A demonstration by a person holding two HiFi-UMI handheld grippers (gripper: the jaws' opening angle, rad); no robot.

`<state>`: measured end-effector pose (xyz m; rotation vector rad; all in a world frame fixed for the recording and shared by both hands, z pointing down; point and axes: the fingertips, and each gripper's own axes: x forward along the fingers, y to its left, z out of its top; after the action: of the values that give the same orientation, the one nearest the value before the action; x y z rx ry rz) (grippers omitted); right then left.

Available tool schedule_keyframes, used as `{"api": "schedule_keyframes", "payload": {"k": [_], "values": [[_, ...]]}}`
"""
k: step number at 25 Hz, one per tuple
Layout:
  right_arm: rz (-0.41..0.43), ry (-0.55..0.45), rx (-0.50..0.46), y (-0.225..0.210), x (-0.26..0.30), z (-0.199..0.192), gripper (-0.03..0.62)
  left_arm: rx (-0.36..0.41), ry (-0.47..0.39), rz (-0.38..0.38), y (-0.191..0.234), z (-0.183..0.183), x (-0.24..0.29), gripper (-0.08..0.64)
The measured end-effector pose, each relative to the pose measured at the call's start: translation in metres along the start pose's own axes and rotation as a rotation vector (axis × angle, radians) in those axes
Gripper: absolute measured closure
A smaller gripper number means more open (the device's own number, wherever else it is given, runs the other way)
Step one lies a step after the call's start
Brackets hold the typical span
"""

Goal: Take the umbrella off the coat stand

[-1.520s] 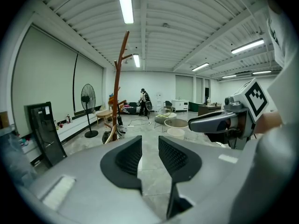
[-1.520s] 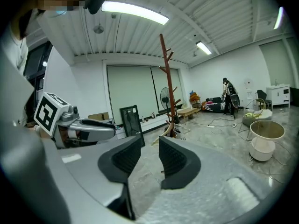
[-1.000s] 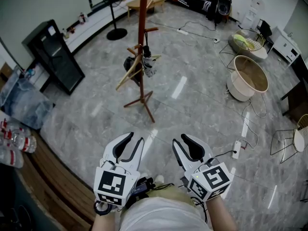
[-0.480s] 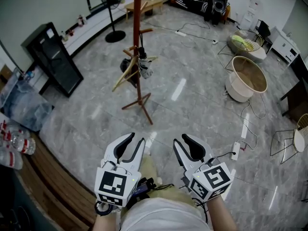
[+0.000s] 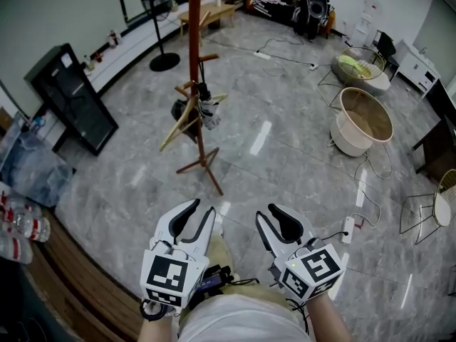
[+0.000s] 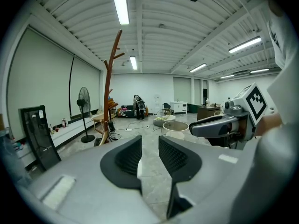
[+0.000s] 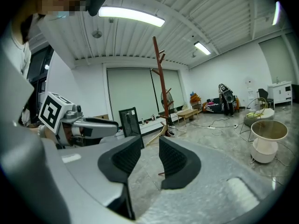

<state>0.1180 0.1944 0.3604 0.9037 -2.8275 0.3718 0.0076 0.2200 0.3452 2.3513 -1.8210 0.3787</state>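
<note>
Grey marble floor [image 5: 285, 162] spread throughout. Coat stand [image 5: 194, 63] set at 12 o'clock, black cabinet [image 5: 71, 97] at 10, beige tub [image 5: 343, 132] at 2. Left gripper [image 5: 203, 209], right gripper [image 5: 266, 212] held at 6, jaws spread, empty. Folded umbrella [image 5: 208, 110] hung on coat stand pegs.

1. Coat stand [image 5: 194, 63], 12 o'clock: reddish-brown.
2. Floor [image 5: 285, 162]: grey, marbled, pale streaks.
3. Left gripper [image 5: 204, 206], right gripper [image 5: 267, 210]: white shells, black pads; marker cubes [image 5: 169, 275] black-and-white squares.
4. Cabinet [image 5: 71, 95], 10 o'clock: black.
5. Tub [image 5: 349, 137], 2 o'clock: cream.
</note>
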Motion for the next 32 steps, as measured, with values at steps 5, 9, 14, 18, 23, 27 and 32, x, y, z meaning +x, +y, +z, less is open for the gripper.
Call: {"api": "schedule_keyframes", "payload": {"k": [5,9,14,18,23,27,32], "values": [[-0.019,-0.017,0.008,-0.017,0.027,0.012,0.476,0.002,-0.002,-0.017,0.02,0.003,0.027,0.445],[-0.031,-0.021,0.002,-0.031,0.049,0.023,0.476,0.012,-0.008,-0.032,0.038,0.013,0.05,0.445],[-0.048,-0.02,0.01,-0.047,0.081,0.038,0.476,0.009,-0.003,-0.048,0.066,0.023,0.078,0.445],[-0.05,-0.014,0.008,-0.055,0.109,0.051,0.476,0.002,0.001,-0.055,0.089,0.032,0.099,0.445],[-0.055,-0.006,0.009,-0.069,0.142,0.065,0.476,-0.004,0.006,-0.062,0.115,0.041,0.126,0.445],[-0.059,-0.005,0.011,-0.079,0.166,0.073,0.476,-0.004,0.008,-0.069,0.134,0.046,0.146,0.445],[-0.072,-0.006,0.014,-0.093,0.194,0.085,0.476,0.0,0.008,-0.074,0.157,0.056,0.17,0.445]]}}
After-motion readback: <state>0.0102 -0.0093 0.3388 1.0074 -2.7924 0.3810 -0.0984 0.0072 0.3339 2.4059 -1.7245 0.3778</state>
